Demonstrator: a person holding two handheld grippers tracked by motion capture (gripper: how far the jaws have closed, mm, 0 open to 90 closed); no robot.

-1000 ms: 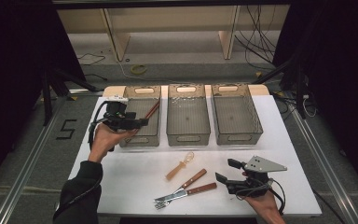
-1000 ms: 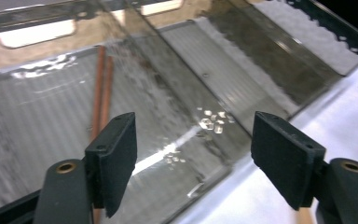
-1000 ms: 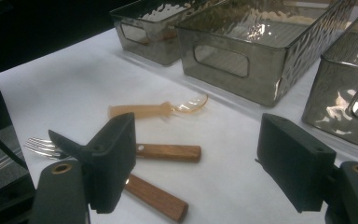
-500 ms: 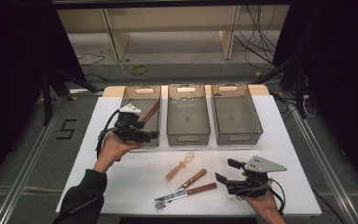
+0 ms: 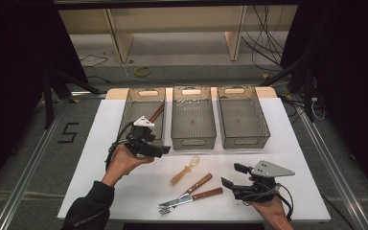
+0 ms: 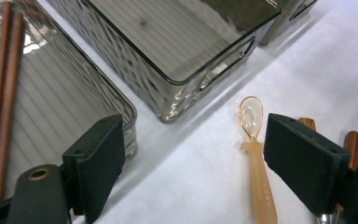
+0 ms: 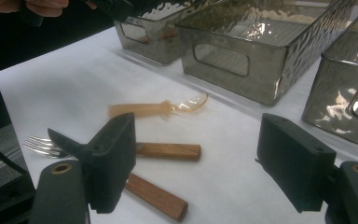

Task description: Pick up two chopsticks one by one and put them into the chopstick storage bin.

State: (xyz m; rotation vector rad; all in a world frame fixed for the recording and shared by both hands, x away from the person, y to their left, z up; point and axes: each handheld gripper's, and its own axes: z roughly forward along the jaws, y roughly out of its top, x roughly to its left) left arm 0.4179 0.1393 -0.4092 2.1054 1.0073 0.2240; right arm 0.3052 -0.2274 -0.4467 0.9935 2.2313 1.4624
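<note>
Overhead and gripper views of a white table [image 5: 100, 158] carrying three clear bins in a row. The left gripper [image 5: 159, 150] was held above the table just in front of the left bin [image 5: 127, 108], its jaws spread wide and holding nothing. In the left gripper view, that bin lay behind the near jaw with two brown chopsticks [image 6: 2, 93] inside it, the middle bin [image 6: 177, 51] stood ahead of the gap, and an amber spoon [image 6: 256, 154] lay on the table just inside the far jaw, bowl pointing away. The right gripper [image 5: 233, 175] rested low at the table's near edge, jaws likewise wide apart and empty. In the right gripper view, the spoon [image 7: 154, 108] lay ahead of the gap, and two wooden-handled utensils [image 7: 168, 151], one a fork [image 7: 42, 144], lay partly behind its left-hand jaw. The right bin [image 5: 242, 115] stood well beyond this gripper.
</note>
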